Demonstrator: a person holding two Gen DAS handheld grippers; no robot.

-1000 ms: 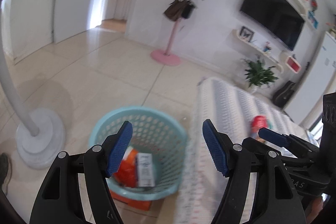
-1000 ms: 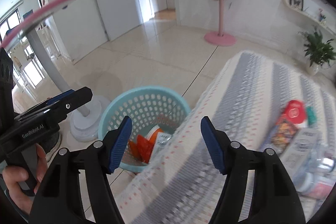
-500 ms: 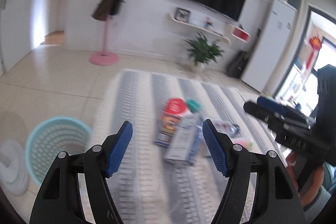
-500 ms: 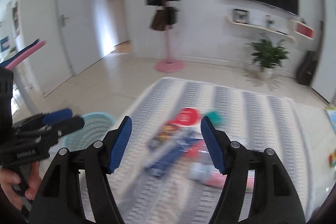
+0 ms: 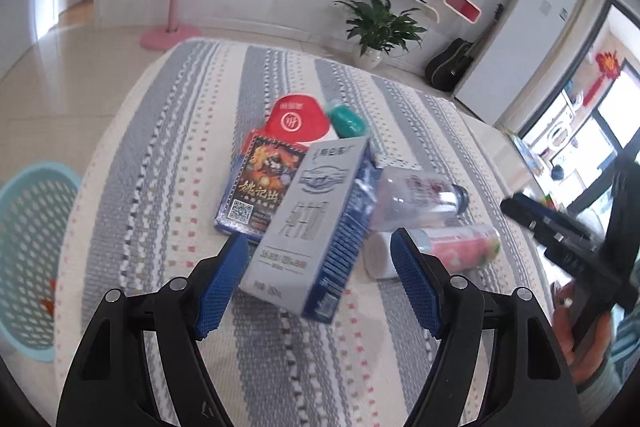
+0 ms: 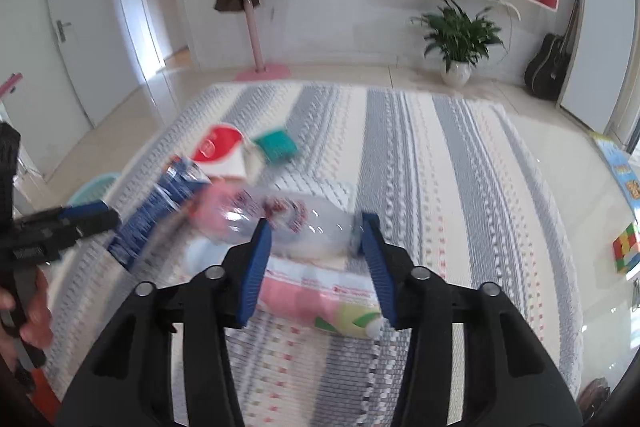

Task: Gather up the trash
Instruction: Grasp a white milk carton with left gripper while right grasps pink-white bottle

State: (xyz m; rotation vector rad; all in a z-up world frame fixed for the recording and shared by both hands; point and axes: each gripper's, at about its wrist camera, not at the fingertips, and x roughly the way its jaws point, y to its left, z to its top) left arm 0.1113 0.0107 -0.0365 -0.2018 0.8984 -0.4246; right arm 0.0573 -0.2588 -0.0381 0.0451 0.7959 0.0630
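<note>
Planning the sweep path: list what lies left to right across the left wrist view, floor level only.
Teal basket → dark card box → grey milk carton → pink-labelled bottle → right gripper, held in at the right edge.

Bright, even daylight; glare on the floor tiles (image 6: pixel 404 77) left of the potted plant (image 6: pixel 460 39). Motion blur smears the clear bottle (image 6: pixel 292 223) near it. Fisheye bends edges; corners vignette black.
</note>
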